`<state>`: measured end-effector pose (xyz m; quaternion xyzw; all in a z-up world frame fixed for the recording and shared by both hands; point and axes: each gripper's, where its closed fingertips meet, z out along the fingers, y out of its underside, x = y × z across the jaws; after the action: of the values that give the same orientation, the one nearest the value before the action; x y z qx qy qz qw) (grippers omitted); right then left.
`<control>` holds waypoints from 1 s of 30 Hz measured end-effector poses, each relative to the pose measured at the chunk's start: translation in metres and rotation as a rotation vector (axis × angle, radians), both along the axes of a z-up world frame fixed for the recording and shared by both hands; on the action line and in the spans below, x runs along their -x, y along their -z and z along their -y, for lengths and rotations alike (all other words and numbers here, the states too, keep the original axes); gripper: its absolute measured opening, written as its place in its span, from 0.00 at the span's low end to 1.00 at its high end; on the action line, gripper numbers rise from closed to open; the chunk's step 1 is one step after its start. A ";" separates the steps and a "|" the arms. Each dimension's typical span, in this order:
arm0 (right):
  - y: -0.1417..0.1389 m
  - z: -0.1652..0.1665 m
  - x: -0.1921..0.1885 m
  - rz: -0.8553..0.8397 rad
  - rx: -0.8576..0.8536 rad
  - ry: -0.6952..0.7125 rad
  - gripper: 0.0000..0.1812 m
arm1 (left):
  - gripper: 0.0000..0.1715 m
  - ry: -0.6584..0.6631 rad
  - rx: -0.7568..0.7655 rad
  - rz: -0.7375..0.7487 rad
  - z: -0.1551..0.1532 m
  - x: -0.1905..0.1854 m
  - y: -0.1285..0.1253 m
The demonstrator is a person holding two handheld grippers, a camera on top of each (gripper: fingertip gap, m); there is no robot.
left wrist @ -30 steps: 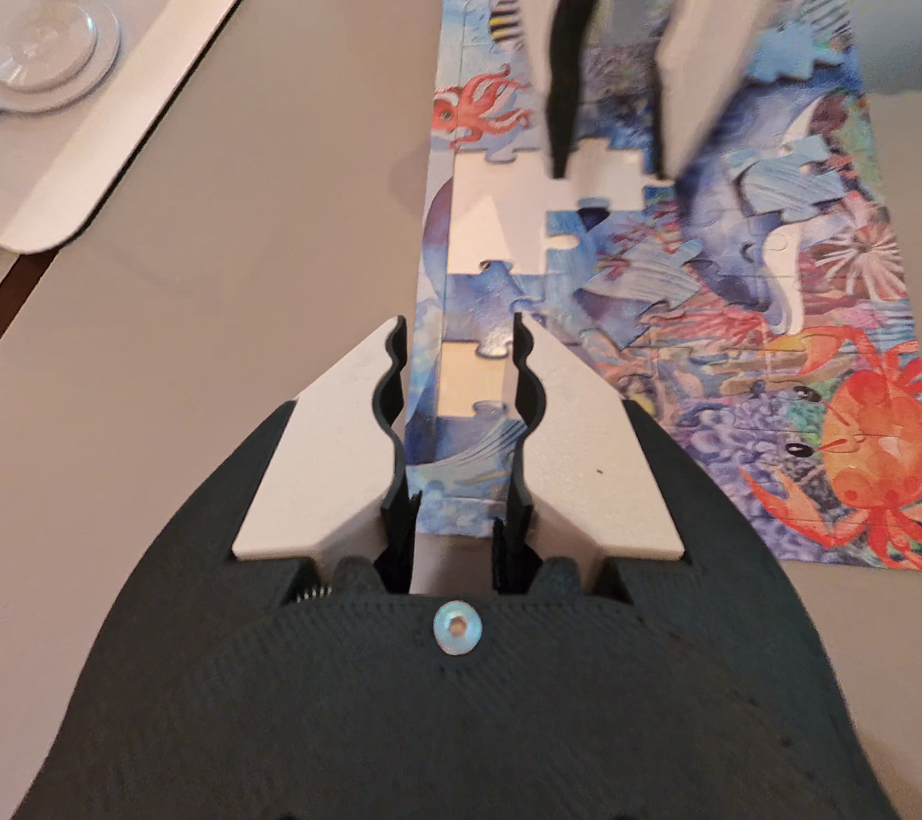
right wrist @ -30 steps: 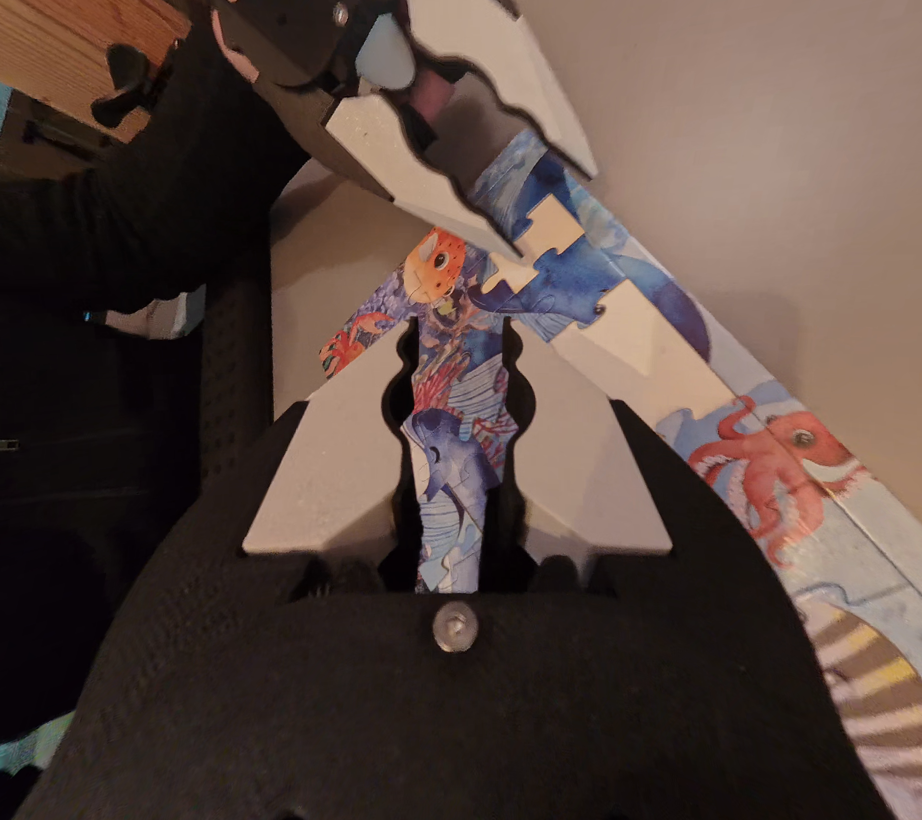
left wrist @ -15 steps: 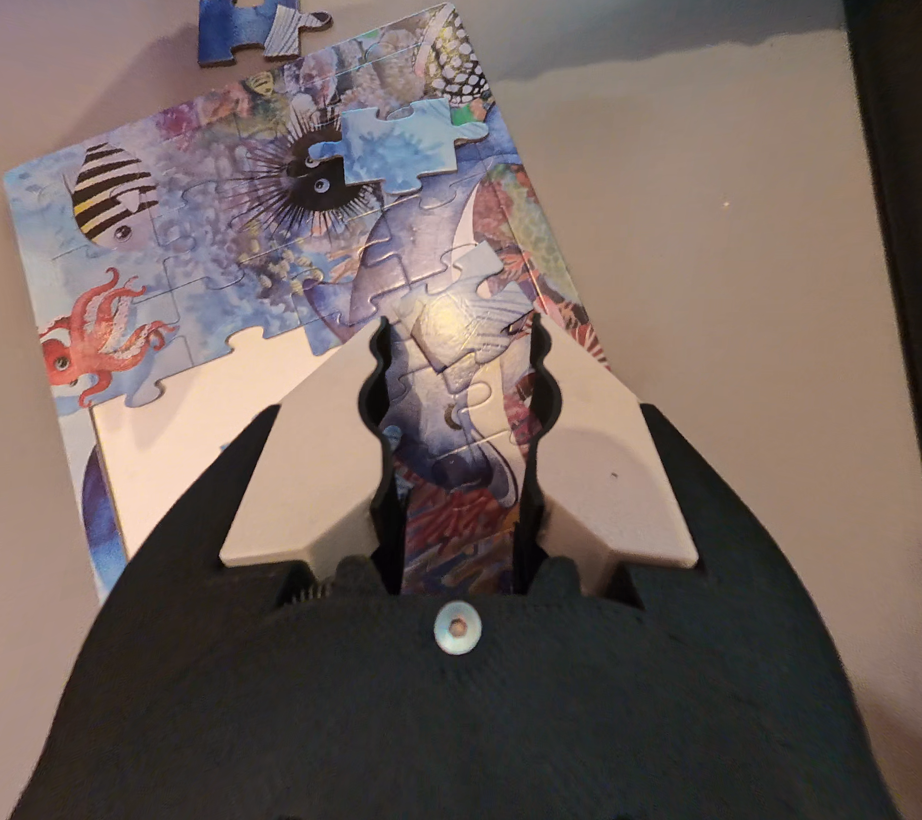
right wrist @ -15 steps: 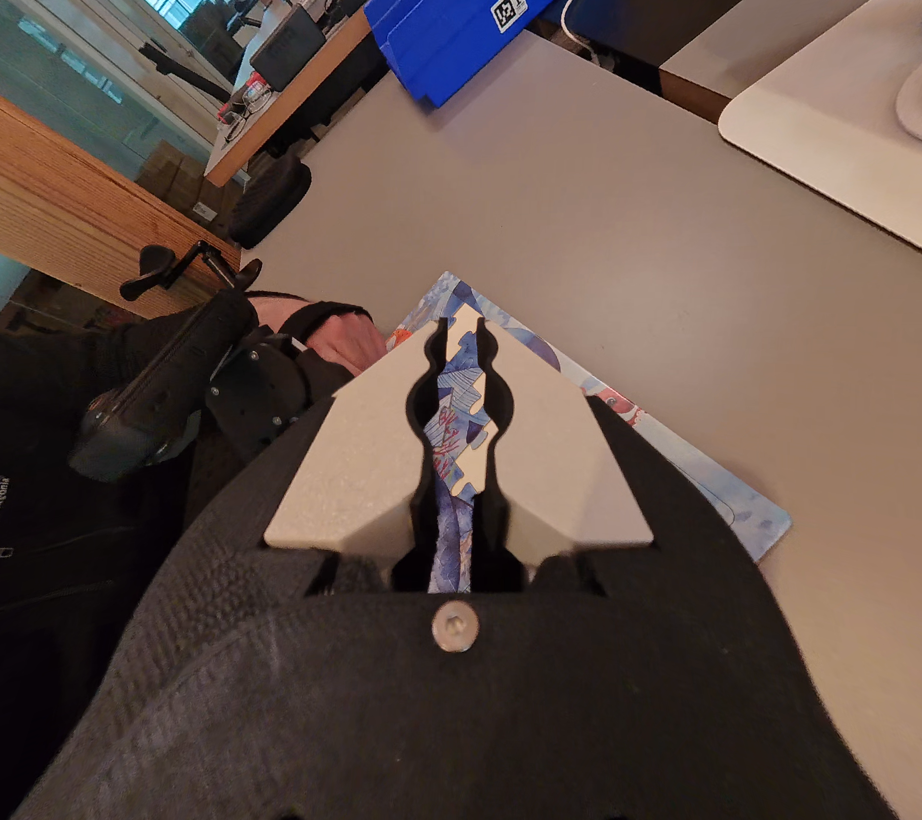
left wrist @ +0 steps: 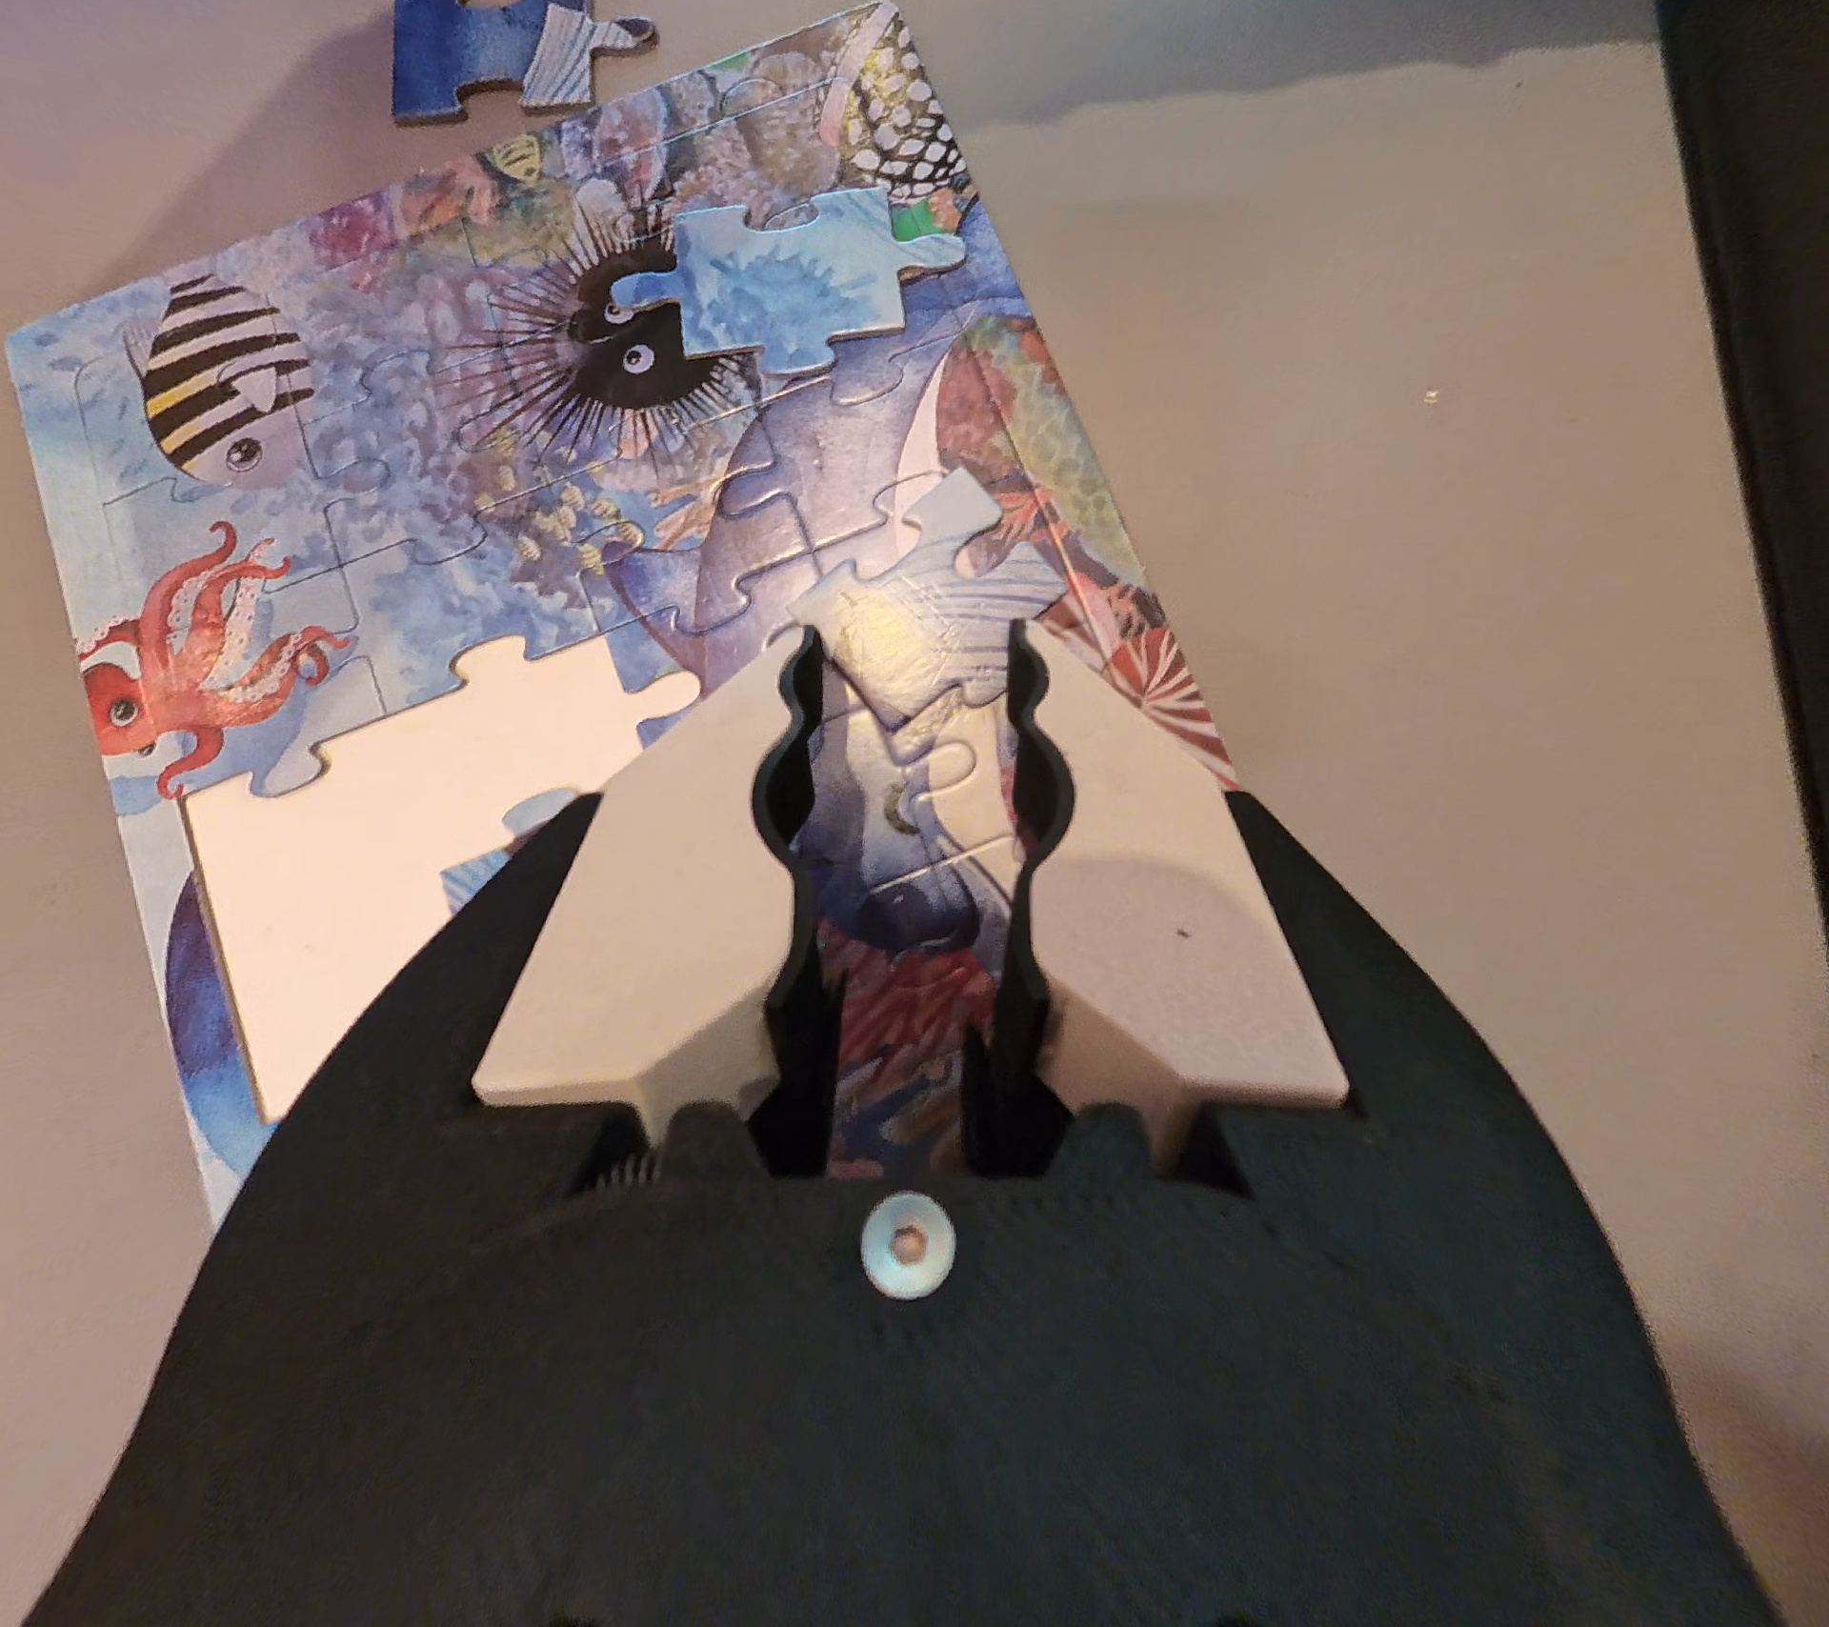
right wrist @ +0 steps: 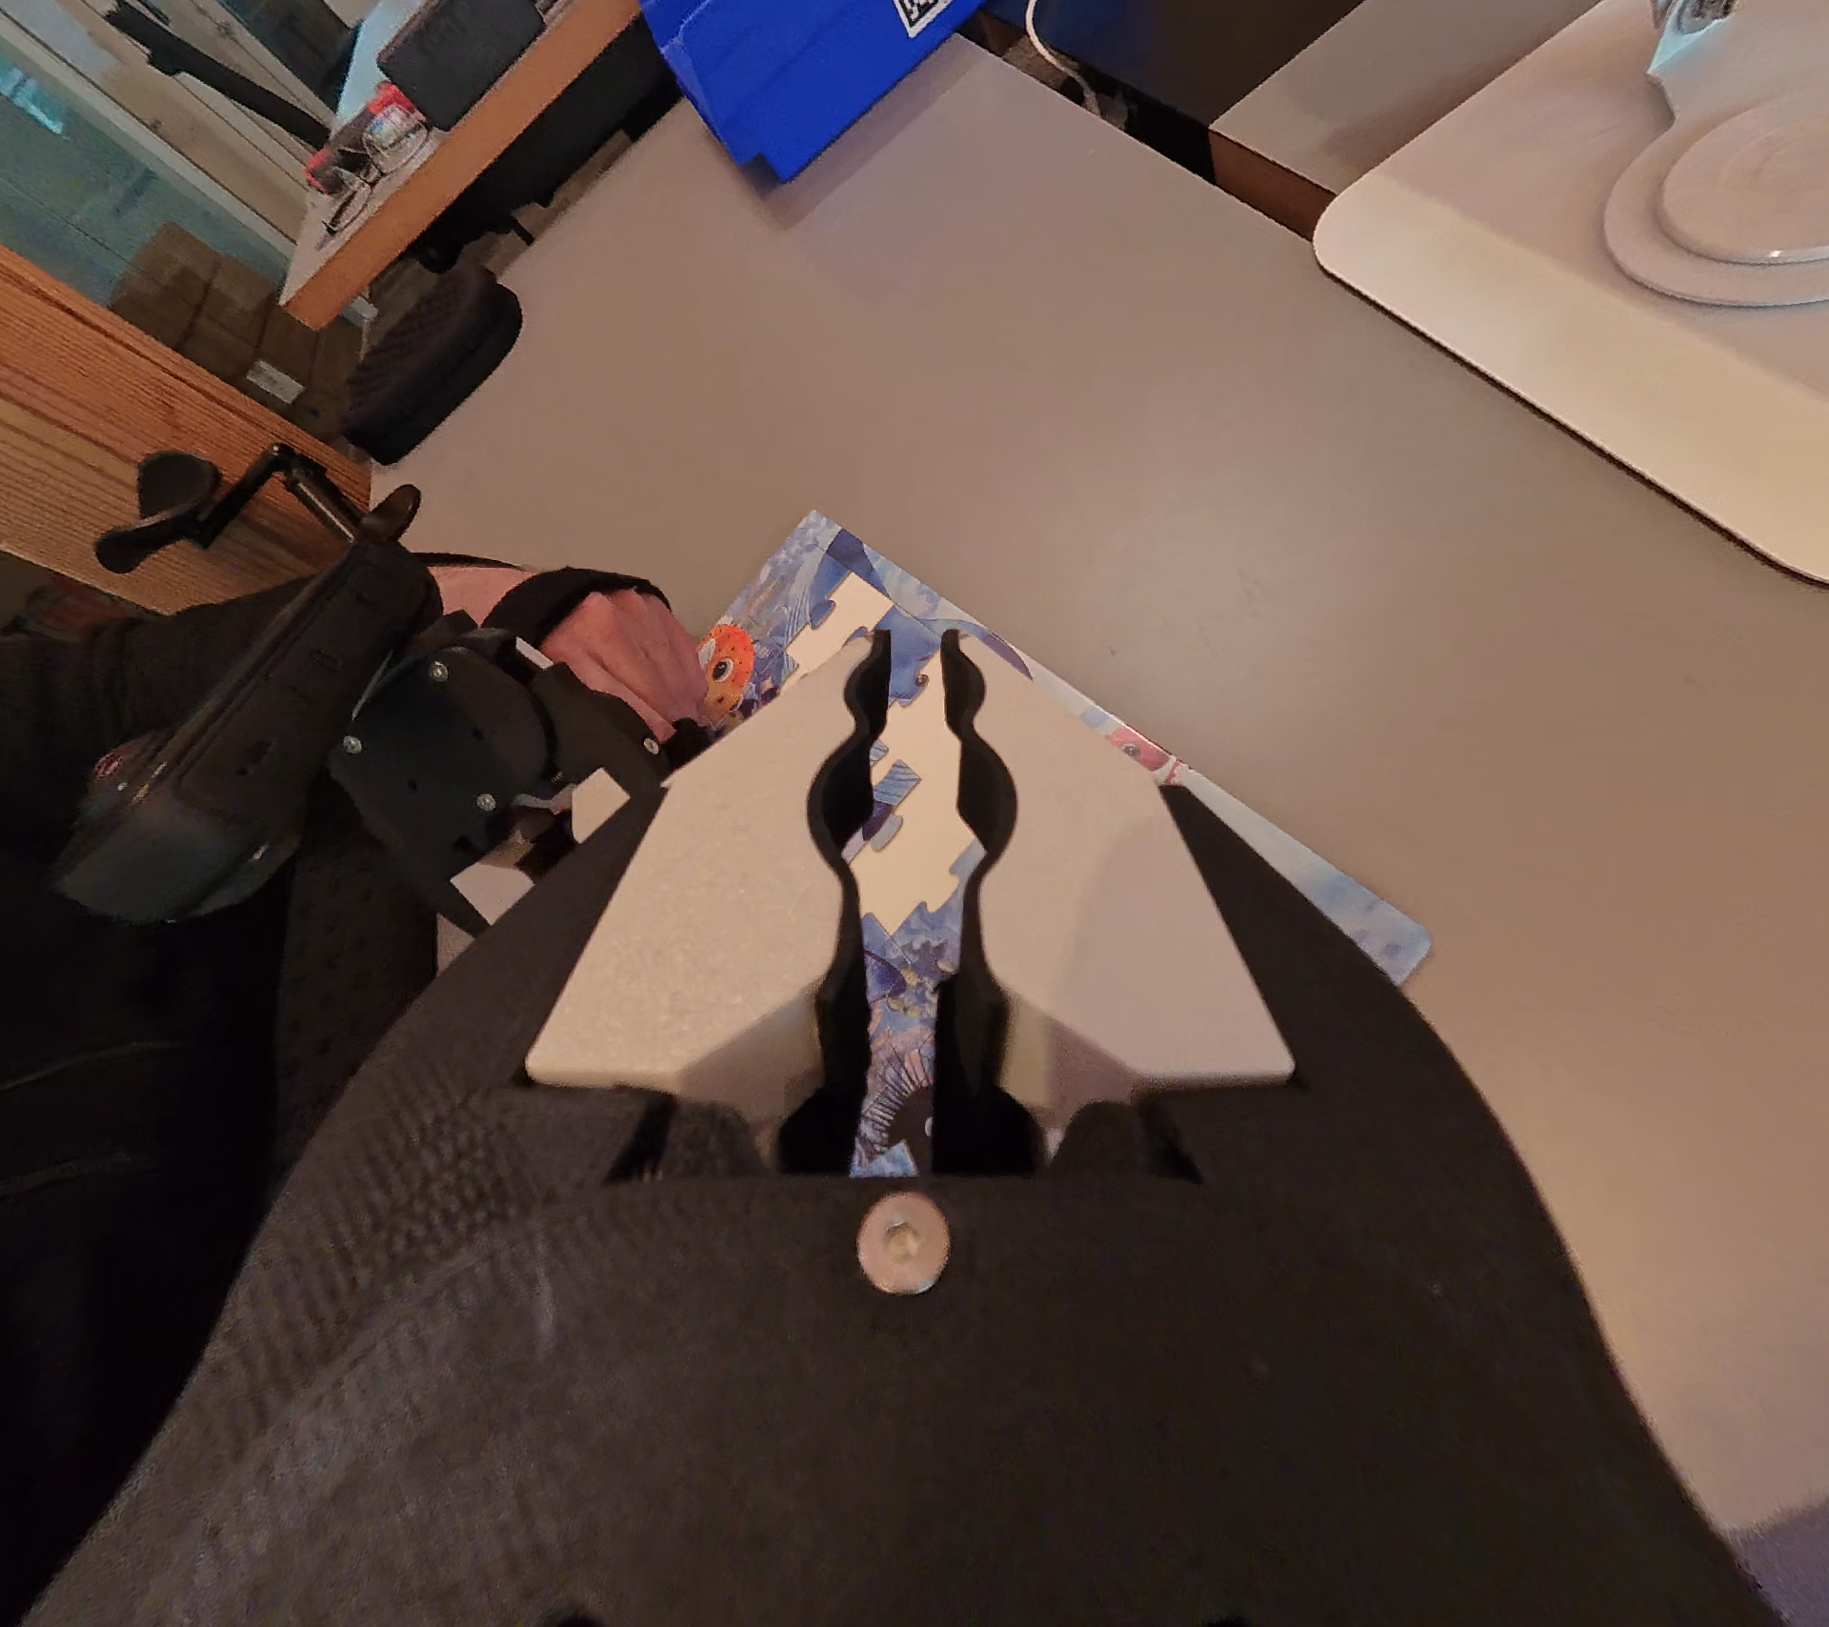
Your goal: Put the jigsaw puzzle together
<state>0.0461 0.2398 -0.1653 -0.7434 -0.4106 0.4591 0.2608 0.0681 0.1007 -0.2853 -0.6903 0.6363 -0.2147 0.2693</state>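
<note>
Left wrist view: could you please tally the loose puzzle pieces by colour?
Dark blue piece, on the table: 1
Light blue piece, atop the puzzle: 1
Pale striped piece, atop the puzzle: 1
Total: 3

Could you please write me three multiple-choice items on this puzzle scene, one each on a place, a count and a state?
1. Where does the dark blue loose piece lie?
A. on the table beyond the puzzle board
B. in the white gap
C. between the fingers

2. How many loose pieces lie on top of the assembled picture in the left wrist view?
A. none
B. two
C. five

3. How is the left gripper?
A. shut on a piece
B. open, holding nothing
C. out of view

A: it sits off the board's far edge.
B: the pale blue piece and the striped piece.
B: its jaws stand apart.
</note>
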 end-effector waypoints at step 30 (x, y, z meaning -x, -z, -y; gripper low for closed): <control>0.123 0.034 -0.013 0.909 -0.194 -0.183 0.21 | 0.14 -0.344 -0.047 0.056 -0.071 0.111 -0.023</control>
<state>0.0594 0.2059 -0.2879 -0.8018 -0.5881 0.0678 0.0814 -0.0428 0.1718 -0.2619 -0.7763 0.5058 -0.1697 0.3358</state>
